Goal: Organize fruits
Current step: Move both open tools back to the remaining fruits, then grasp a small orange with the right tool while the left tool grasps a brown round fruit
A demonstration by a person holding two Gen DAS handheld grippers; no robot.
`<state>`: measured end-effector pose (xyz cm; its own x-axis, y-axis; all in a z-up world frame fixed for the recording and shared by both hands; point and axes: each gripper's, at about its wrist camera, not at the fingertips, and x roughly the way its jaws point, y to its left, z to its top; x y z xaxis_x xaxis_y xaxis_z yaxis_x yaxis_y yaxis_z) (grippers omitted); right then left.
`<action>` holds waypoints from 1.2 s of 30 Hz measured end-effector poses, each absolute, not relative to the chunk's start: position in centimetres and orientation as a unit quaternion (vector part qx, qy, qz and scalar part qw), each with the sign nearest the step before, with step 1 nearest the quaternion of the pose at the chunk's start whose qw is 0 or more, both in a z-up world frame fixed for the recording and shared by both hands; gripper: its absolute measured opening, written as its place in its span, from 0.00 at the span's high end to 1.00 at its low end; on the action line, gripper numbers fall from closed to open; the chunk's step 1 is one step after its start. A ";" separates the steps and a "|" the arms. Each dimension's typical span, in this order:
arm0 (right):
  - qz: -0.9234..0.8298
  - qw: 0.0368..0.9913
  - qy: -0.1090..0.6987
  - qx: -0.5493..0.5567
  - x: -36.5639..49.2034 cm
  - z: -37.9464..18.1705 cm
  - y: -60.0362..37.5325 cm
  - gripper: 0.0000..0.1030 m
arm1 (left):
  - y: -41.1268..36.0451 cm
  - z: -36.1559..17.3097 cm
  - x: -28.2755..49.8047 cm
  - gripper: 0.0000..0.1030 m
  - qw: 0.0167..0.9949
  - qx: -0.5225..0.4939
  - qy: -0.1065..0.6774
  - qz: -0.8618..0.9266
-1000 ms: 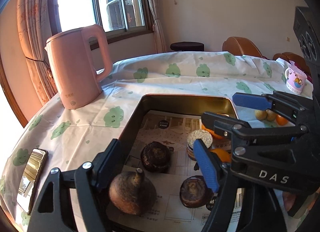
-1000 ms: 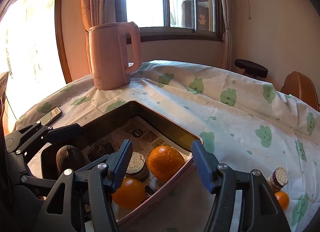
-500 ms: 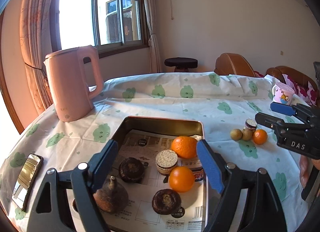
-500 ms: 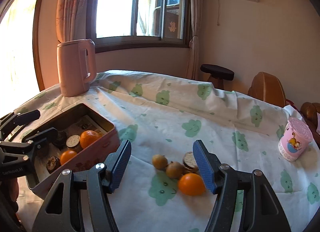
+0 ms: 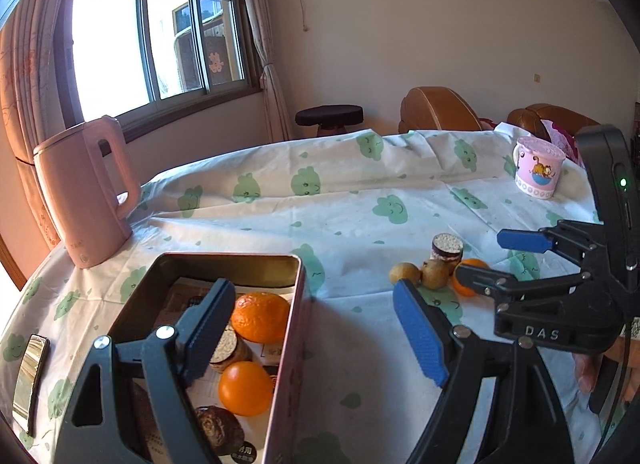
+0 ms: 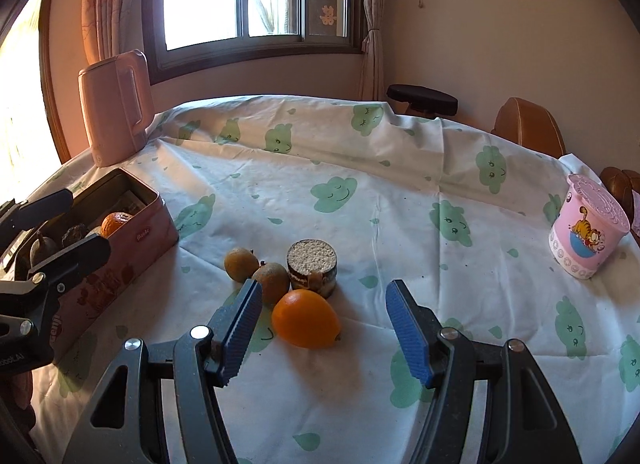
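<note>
A pink tin box [image 5: 289, 344] [image 6: 132, 252] holds two oranges [image 5: 260, 316], a round cake and dark brown fruits on newspaper. On the cloth to its right lie an orange [image 6: 306, 318] [image 5: 470, 278], two small brown fruits [image 6: 272, 282] [image 5: 406, 272] and a round sesame-topped cake [image 6: 313, 267] [image 5: 447, 248]. My right gripper [image 6: 324, 324] is open and empty, low over the cloth, its fingers on either side of the loose orange and just short of it. My left gripper [image 5: 320, 328] is open and empty above the box's right wall.
A pink kettle [image 5: 82, 192] [image 6: 116, 120] stands at the table's far left. A pink cartoon mug [image 5: 538, 170] [image 6: 586, 230] stands at the right. A phone [image 5: 30, 378] lies by the near left edge. Chairs and a stool stand behind the table.
My right gripper has left the box and moved right, down to the loose fruits, now close to the orange. My left gripper has risen and swung right over the box's edge.
</note>
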<state>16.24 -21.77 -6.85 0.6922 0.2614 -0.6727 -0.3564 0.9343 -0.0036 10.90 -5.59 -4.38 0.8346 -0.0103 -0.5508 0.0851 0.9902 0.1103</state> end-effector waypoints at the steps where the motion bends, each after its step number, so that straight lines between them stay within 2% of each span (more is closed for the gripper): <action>1: 0.172 0.913 0.363 -0.071 16.5 -7.2 -21.5 0.36 | -5.9 -4.4 11.1 0.19 0.955 0.068 0.287 -0.027; 5: 0.189 0.899 0.387 -0.075 17.1 -7.9 -21.0 0.39 | -6.8 -4.7 12.2 0.19 0.952 0.070 0.296 -0.034; 6: 0.196 0.894 0.396 -0.075 17.3 -8.2 -20.8 0.45 | -7.0 -4.8 12.5 0.20 0.951 0.068 0.300 -0.039; 7: 0.198 0.890 0.404 -0.074 17.6 -8.5 -20.9 0.55 | -7.1 -4.9 12.7 0.20 0.950 0.067 0.303 -0.042; 9: 0.200 0.887 0.411 -0.067 17.8 -8.6 -21.0 0.59 | -7.5 -5.1 13.1 0.23 0.948 0.068 0.307 -0.048; 12: 0.203 0.891 0.403 -0.057 17.5 -8.4 -21.4 0.60 | -8.0 -5.6 13.6 0.32 0.943 0.067 0.320 -0.059; 20: 0.152 0.921 0.358 -0.022 16.6 -6.8 -23.5 0.60 | -9.6 -7.2 15.4 0.43 0.929 0.070 0.356 -0.075; 24: 0.145 0.926 0.348 -0.011 16.4 -6.5 -24.1 0.60 | -10.2 -7.8 16.8 0.53 0.921 0.071 0.376 -0.078; 29: 0.142 0.929 0.341 -0.017 16.2 -6.4 -23.9 0.60 | -10.5 -8.2 17.8 0.54 0.915 0.067 0.388 -0.083; 32: 0.142 0.930 0.338 -0.014 16.1 -6.4 -24.0 0.60 | -10.9 -8.7 18.5 0.63 0.908 0.068 0.404 -0.091; 36: 0.140 0.931 0.337 -0.013 16.1 -6.3 -24.1 0.60 | -11.4 -9.3 19.2 0.63 0.899 0.072 0.421 -0.094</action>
<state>16.10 -24.14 -6.33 0.7335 0.2525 -0.6311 -0.2705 0.9602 0.0697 19.18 -11.37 -9.25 0.6276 -0.1084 -0.7710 0.2301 0.9718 0.0506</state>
